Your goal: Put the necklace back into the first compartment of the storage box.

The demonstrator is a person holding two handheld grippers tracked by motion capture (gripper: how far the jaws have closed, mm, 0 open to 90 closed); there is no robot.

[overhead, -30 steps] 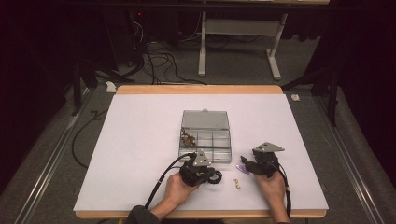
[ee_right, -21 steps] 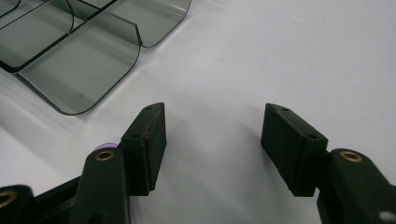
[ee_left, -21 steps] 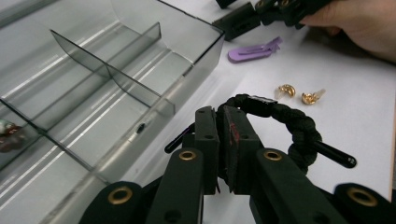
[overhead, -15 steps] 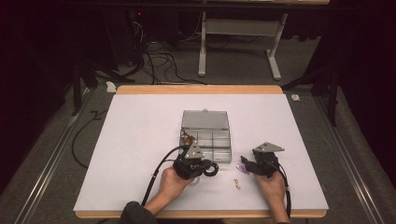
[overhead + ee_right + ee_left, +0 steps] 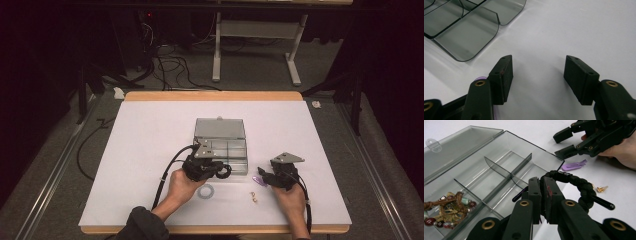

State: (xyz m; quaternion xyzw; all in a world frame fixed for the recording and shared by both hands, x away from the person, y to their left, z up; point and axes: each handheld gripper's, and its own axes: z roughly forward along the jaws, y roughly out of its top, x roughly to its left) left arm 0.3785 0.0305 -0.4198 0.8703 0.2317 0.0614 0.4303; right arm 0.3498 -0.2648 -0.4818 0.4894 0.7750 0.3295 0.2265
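The black braided cord bracelet [image 5: 576, 186] is a thick woven loop with a glossy black bar [image 5: 602, 203] sticking out at its lower side. It hangs lifted off the white table, pinched at 1 edge, the loop arching up and to the right, its upper end over the near right corner of the clear compartment box [image 5: 506, 162]. In the high view the black braided cord bracelet [image 5: 223, 170] shows as a dark ring at the front edge of that box [image 5: 220, 128].
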